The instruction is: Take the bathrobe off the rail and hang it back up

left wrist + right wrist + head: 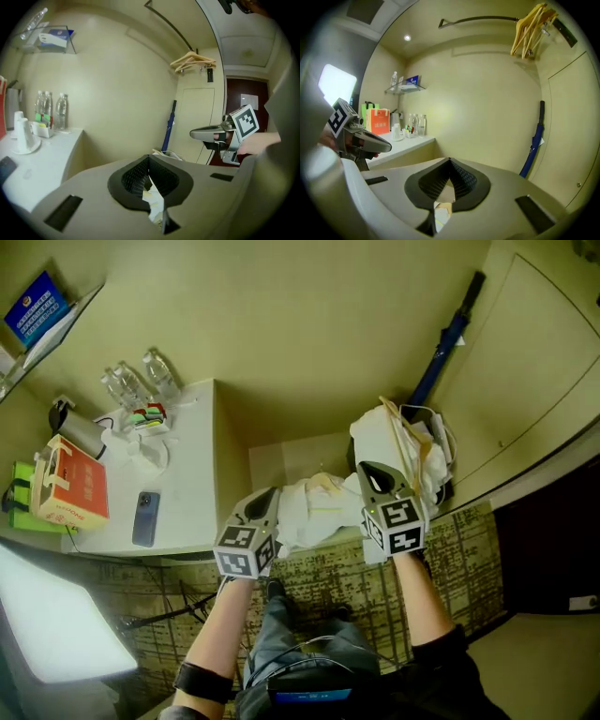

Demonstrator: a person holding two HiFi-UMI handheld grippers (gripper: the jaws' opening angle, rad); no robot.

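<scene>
Yellow-walled closet nook, white counter point(192, 474) at left, rail point(478, 19) overhead. The white bathrobe point(314, 507), off the rail, bunches between left gripper point(270, 498) and right gripper point(373, 472), each clamped on its cloth. It looks soft, floppy and bulky; the collar seems the best hold.

Person is wearing dk short sleeves point(441, 645), blk band point(202, 681) on L arm, grey-blue trousers point(281, 615) w/ thin cable point(314, 641) running across. Left gripper point(267, 495) & right gripper point(371, 471) are showing grey shells, blk ribbed fingers point(133, 177), b/w marker cubes point(401, 524).
</scene>
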